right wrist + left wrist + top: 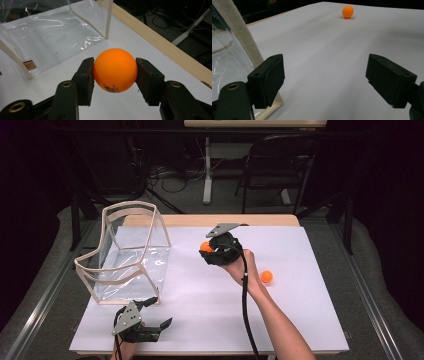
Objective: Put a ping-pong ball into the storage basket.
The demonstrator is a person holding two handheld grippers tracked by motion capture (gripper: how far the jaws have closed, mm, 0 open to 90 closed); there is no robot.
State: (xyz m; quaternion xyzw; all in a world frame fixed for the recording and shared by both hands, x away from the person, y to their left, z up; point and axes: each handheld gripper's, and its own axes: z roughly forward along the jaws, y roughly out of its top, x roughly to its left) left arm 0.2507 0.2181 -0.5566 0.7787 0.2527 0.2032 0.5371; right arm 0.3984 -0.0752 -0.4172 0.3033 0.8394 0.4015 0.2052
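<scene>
From the high view, the right claw [209, 251] was held above the white bench [210, 315], a little past its middle, with an orange ball [205, 247] pinched at its tip. The clear bag [125, 252], edged with pale strips, stood open on the left part of the bench, and the held ball was just to the right of it. A second orange ball [267, 276] lay on the bench to the right of the person's right hand [244, 267]. The left claw [156, 313] sat low at the near left edge, just in front of the bag's near corner, its jaws spread with nothing between them.

In the left gripper view, the left claw [325, 80] stood wide apart over bare white bench, the left jaw just beside the bag's pale corner strip [239, 35]. The loose ball [348, 11] rested far off on the sheet.

In the right gripper view, the right claw [115, 75] pressed both pads against the sides of the orange ball [115, 70], which was lifted clear of the bench. The clear bag [50, 35] lay beyond it, near but apart.
</scene>
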